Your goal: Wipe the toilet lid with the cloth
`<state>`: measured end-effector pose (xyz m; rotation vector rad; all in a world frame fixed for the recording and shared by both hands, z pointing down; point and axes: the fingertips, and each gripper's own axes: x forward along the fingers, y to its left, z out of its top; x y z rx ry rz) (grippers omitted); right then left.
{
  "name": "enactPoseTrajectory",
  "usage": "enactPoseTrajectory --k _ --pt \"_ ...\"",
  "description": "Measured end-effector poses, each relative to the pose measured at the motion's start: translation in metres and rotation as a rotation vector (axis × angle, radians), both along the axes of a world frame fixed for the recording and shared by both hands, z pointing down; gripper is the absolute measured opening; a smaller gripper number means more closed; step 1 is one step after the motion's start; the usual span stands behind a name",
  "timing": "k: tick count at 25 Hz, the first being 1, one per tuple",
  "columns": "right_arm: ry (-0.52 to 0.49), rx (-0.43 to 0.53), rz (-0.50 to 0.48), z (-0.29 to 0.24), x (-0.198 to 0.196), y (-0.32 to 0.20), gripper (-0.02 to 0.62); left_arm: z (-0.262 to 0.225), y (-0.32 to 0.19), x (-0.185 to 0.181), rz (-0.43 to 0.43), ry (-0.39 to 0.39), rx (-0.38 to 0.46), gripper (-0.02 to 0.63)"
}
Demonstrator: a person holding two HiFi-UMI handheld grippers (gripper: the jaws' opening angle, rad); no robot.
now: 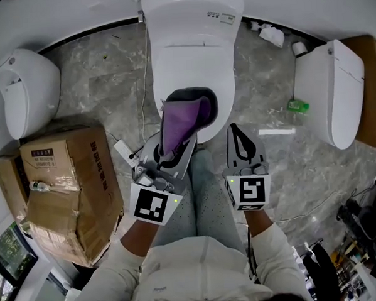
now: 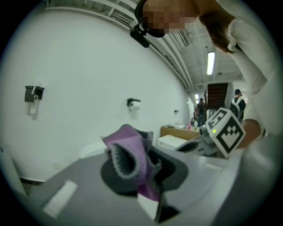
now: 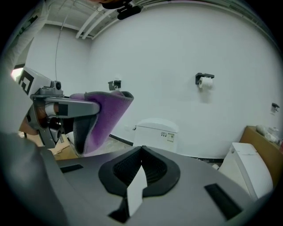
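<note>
The left hand-held gripper [image 1: 173, 146] is grasping a purple cloth [image 1: 184, 118] between its jaws. Seen from above, the cloth is overlapping the near end of the white toilet lid [image 1: 193, 61]; whether the two are touching is unclear. The right hand-held gripper [image 1: 237, 133] is hovering just to the right, clenched and empty. A cardboard box [image 1: 64, 184] is sitting on the floor at left.
</note>
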<state>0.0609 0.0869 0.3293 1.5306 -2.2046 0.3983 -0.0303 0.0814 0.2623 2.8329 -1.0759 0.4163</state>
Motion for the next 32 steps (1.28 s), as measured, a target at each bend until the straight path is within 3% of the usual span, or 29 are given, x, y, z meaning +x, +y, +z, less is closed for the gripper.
enactPoseTrajectory --k 12,17,32 --pt "0.090 -0.193 -0.028 0.127 0.027 0.014 0.014 0.051 -0.012 0.016 -0.027 -0.017 0.010 0.051" --pt "0.150 -0.283 -0.038 0.173 0.042 0.025 0.014 0.063 -0.007 0.028 0.003 -0.028 0.007 0.051" --pt "0.147 -0.394 -0.048 0.234 0.038 0.033 0.014 0.100 -0.004 0.032 0.012 -0.039 -0.051 0.051"
